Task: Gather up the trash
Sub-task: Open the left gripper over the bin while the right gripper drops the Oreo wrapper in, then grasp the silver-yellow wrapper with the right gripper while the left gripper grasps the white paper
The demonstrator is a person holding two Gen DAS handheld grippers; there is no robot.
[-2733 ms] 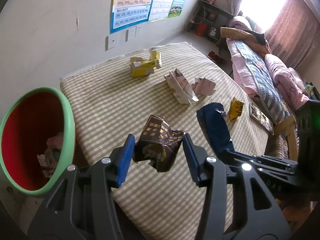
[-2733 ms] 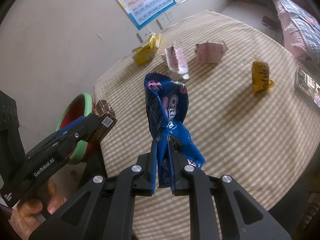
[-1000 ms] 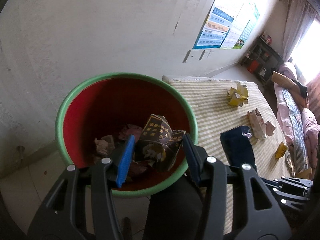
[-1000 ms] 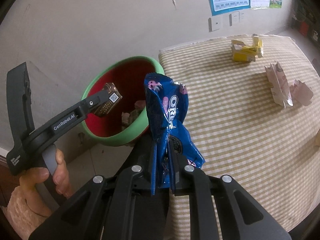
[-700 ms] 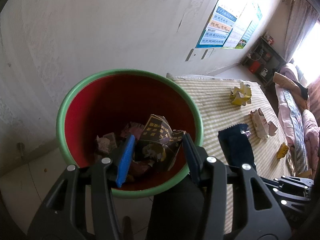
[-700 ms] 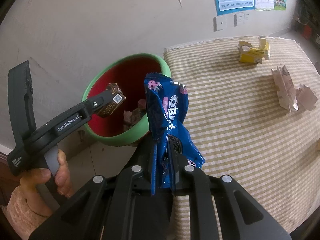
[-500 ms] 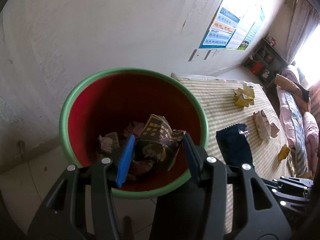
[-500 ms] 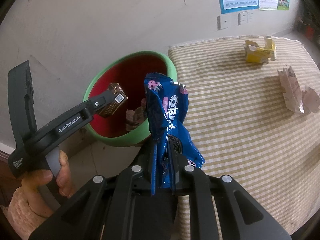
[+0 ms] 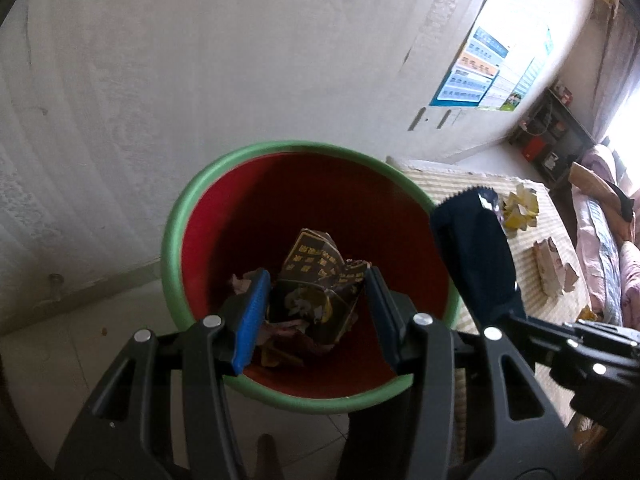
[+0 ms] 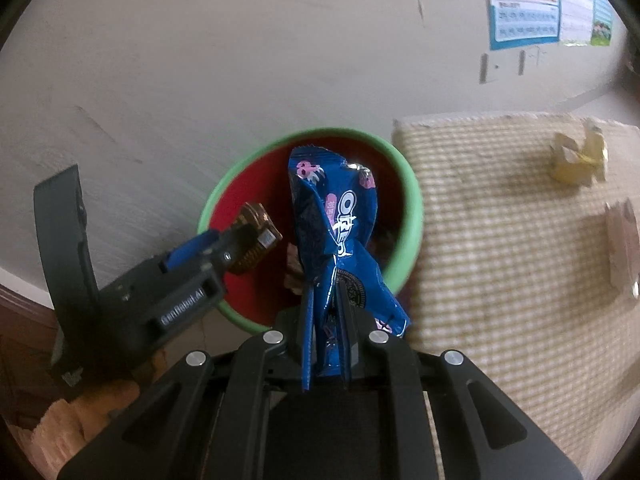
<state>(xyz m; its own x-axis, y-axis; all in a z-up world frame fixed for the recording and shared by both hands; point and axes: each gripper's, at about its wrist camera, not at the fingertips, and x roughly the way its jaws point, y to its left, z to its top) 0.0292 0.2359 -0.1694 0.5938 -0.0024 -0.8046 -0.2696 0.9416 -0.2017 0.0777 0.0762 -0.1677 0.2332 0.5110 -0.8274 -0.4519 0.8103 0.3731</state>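
A red bin with a green rim [image 9: 180, 216] [image 10: 416, 208] stands on the floor beside the table, with crumpled trash at its bottom. My left gripper [image 9: 316, 292] is shut on a crumpled dark brown wrapper [image 9: 316, 276] and holds it over the bin's mouth. My right gripper [image 10: 326, 304] is shut on a blue Oreo wrapper [image 10: 340, 216] [image 9: 472, 248], which stands up in front of the bin's right side. The left gripper [image 10: 240, 248] with its brown wrapper [image 10: 256, 232] shows at the left of the right wrist view.
A table with a checked cloth [image 10: 500, 240] lies right of the bin, bearing a yellow carton [image 10: 576, 160] [image 9: 520, 212] and crumpled paper packs [image 10: 624, 248] [image 9: 552, 264]. A bare wall runs behind the bin. A hand [image 10: 100, 404] holds the left gripper. A bed [image 9: 608, 240] lies far right.
Both grippers moved toward the bin; it now sits centred under the left gripper. The blue wrapper swung from over the table edge to in front of the bin's mouth. Both grips are unchanged.
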